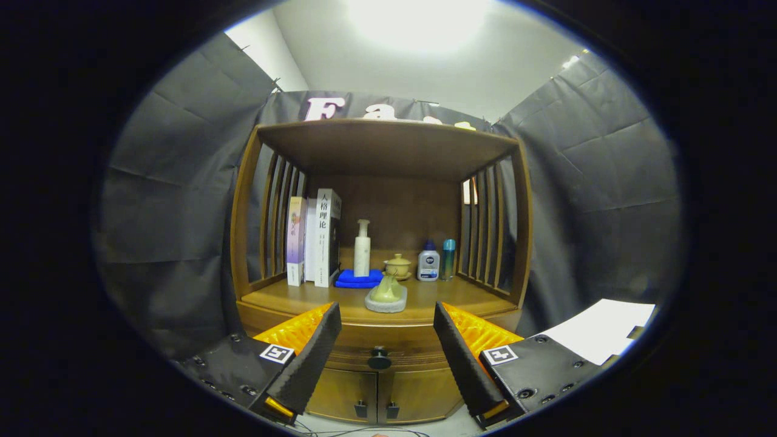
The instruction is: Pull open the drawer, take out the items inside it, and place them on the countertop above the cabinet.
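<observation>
Standing apart with nothing between them, the tongs hang in front of the brown wooden cabinet, their two fingers spread wide and touching nothing. Between the fingertips, a little beyond them, sits the round black knob of the shut wooden drawer, which runs across the cabinet just under the counter. Below the drawer are two small wooden doors, closed, each with a dark handle near the middle seam. On the counter, near its front edge and just beyond the fingers, a pale green pear-shaped object rests on a grey square pad — what it is made of I cannot tell. Further back lies a folded blue cloth with a tall white pump bottle standing upright on or just behind it. To one side of the cloth stand several upright books against the slatted wooden side; to the other sit a small yellow-green lidded pot, a white bottle with a blue cap and a slim teal bottle. A wooden top shelf roofs the space — the drawer's contents are hidden.
</observation>
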